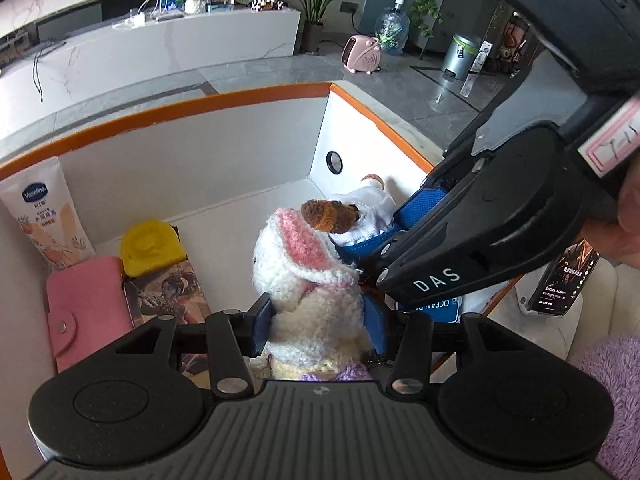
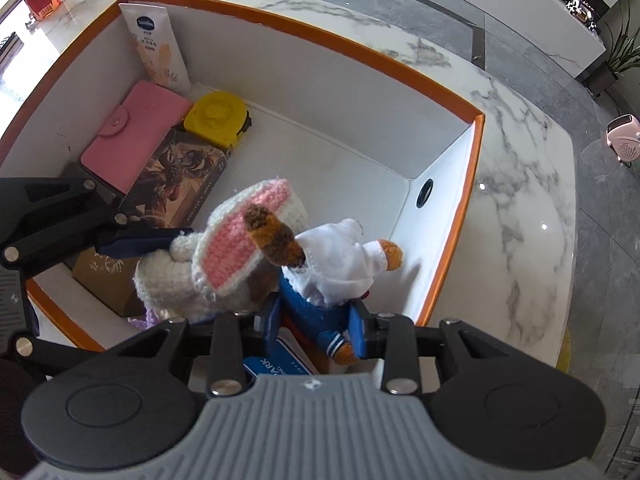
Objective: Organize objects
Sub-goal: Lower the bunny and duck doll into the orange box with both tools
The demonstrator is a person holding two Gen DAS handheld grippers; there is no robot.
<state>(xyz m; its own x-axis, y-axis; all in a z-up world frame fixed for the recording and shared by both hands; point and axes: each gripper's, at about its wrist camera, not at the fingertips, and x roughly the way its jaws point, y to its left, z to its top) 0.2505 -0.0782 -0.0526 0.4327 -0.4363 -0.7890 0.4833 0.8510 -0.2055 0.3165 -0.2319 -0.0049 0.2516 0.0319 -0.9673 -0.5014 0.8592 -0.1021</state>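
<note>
A white box with an orange rim [image 1: 168,112] [image 2: 304,28] sits on a marble table. My left gripper [image 1: 318,322] is shut on a white crocheted bunny [image 1: 304,276] [image 2: 224,256] with pink ears, held inside the box. My right gripper [image 2: 316,320] is shut on a brown doll in white and blue sailor clothes [image 2: 332,268] [image 1: 360,212], held beside the bunny near the box's right wall. The right gripper also shows in the left wrist view [image 1: 400,232].
In the box's left end stand a Vaseline tube [image 1: 40,216] [image 2: 158,44], a pink wallet [image 1: 86,308] [image 2: 132,136], a yellow tape measure [image 1: 150,246] [image 2: 218,118], a picture card box [image 2: 176,180] and a brown box [image 2: 106,276]. A blue card [image 2: 276,364] lies under the doll.
</note>
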